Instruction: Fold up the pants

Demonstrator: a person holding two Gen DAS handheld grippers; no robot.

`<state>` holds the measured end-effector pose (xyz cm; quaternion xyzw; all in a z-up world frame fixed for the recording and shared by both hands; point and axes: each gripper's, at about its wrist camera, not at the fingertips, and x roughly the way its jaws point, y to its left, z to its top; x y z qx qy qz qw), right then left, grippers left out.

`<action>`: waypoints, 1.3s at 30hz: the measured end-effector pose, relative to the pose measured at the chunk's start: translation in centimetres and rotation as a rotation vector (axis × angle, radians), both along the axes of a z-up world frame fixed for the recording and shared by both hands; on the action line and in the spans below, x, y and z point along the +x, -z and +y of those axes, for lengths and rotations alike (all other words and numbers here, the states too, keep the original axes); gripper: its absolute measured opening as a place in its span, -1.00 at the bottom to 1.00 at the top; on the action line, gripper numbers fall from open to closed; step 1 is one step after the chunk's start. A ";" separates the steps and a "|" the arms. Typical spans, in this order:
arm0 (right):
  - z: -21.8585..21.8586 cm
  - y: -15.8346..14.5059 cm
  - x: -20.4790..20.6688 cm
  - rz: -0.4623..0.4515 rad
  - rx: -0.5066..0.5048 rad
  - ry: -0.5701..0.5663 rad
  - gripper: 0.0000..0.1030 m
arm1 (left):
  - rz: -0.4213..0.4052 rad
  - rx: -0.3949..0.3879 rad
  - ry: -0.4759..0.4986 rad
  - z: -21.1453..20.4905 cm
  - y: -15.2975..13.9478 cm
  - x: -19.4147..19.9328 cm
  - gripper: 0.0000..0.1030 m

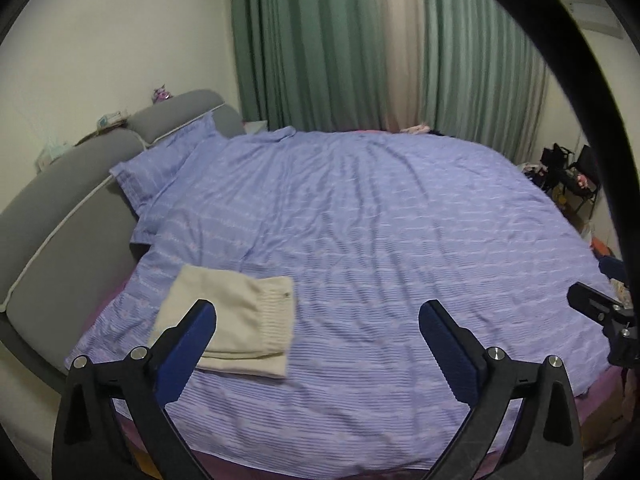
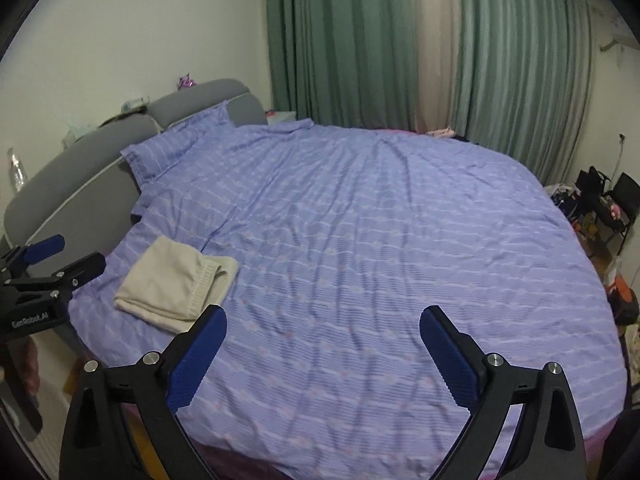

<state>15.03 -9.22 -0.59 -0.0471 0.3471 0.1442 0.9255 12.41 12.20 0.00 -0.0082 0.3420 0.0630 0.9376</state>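
Observation:
Cream pants (image 1: 236,320) lie folded into a small rectangle on the blue striped bedcover (image 1: 380,220), near the bed's front left; they also show in the right wrist view (image 2: 176,284). My left gripper (image 1: 318,312) is open and empty, held above the bed's front edge, with its left finger over the pants' near corner. My right gripper (image 2: 322,316) is open and empty, to the right of the pants and apart from them. The left gripper also shows at the left edge of the right wrist view (image 2: 52,260).
A grey padded headboard (image 1: 60,208) runs along the left, with a blue pillow (image 1: 160,164) against it. Green curtains (image 1: 320,40) hang behind the bed. A black chair with clutter (image 2: 604,204) stands at the far right. A plastic bottle (image 2: 16,172) stands behind the headboard.

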 end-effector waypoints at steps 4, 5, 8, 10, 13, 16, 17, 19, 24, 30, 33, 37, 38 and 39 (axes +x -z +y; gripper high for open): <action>-3.1 -1.2 -1.9 -0.003 0.023 0.053 0.89 | -0.010 0.037 0.072 -4.2 -1.4 -1.0 1.00; -3.9 -1.5 -2.3 -0.002 0.034 0.068 0.89 | -0.014 0.056 0.088 -5.0 -1.7 -1.1 1.00; -5.5 -2.2 -3.3 -0.019 0.069 0.107 0.89 | -0.030 0.091 0.137 -7.1 -2.5 -1.2 1.00; -6.4 -2.7 -3.6 -0.013 0.069 0.145 0.89 | -0.030 0.094 0.171 -8.1 -3.0 -1.0 1.00; -7.5 -3.1 -4.3 -0.034 0.066 0.171 0.89 | -0.048 0.077 0.203 -9.5 -3.5 -1.1 1.00; -8.6 -3.5 -5.0 -0.054 0.064 0.212 0.89 | -0.049 0.058 0.220 -10.4 -3.9 -0.9 1.00; -9.0 -3.7 -5.2 -0.055 0.071 0.215 0.89 | -0.051 0.056 0.221 -10.9 -4.2 -0.8 1.00; -9.9 -3.9 -5.6 -0.061 0.076 0.227 0.89 | -0.064 0.050 0.220 -11.8 -4.8 -1.0 1.00; -12.9 -5.0 -6.3 -0.099 0.067 0.221 0.89 | -0.095 0.034 0.208 -14.8 -6.0 -1.6 1.00; -16.9 -6.1 -6.4 -0.118 0.055 0.183 0.89 | -0.109 0.008 0.170 -18.8 -6.7 -2.4 1.00; -18.7 -6.4 -6.6 -0.123 0.063 0.169 0.89 | -0.120 0.027 0.160 -20.8 -6.9 -2.9 1.00; -20.9 -6.6 -6.7 -0.131 0.065 0.153 0.89 | -0.131 0.040 0.145 -23.1 -6.9 -3.4 1.00; -21.5 -6.6 -6.8 -0.133 0.067 0.148 0.89 | -0.133 0.038 0.142 -23.5 -6.9 -3.6 1.00; -22.0 -6.6 -6.8 -0.134 0.068 0.144 0.89 | -0.137 0.040 0.134 -24.1 -6.9 -3.8 1.00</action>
